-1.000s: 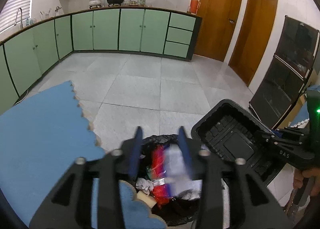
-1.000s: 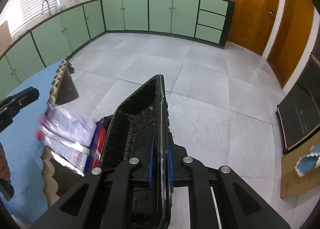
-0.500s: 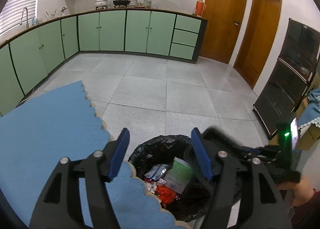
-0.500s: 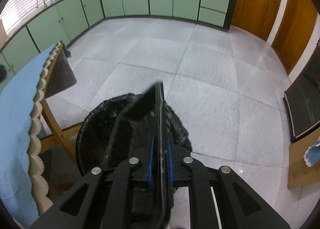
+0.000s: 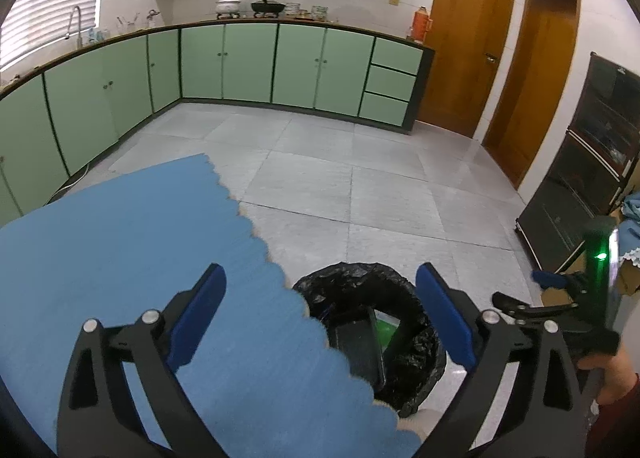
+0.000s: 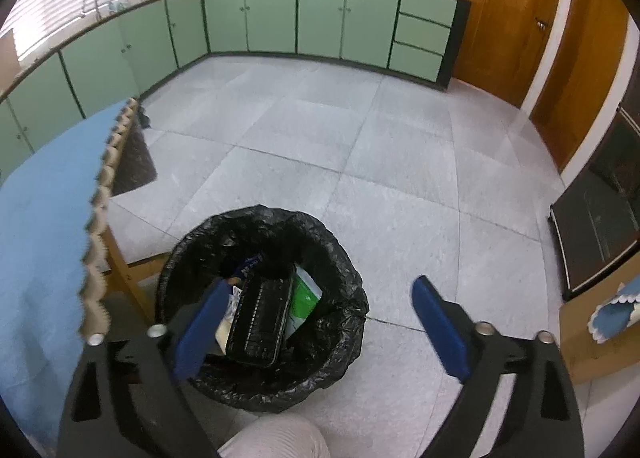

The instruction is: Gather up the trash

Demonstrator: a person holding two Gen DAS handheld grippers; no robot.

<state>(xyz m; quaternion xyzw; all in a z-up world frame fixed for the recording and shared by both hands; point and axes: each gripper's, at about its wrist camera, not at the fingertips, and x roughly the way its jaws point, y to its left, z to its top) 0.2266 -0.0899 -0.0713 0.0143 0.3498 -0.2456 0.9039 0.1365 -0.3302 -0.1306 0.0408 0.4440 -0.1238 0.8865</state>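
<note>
Having let go a moment ago, the right gripper now stands wide and empty above the trash bin, with the black food tray lying inside, just ahead of its left finger. The left gripper hangs wide too, bin straight ahead. Judging by the bare blue tablecloth, collecting looks nearly finished.

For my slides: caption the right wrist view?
Open right gripper above bin holding black tray.

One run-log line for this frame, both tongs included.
left tongs: open, empty | right tongs: open, empty | black plastic food tray: inside black-bagged trash bin | blue-covered table: beside bin
</note>
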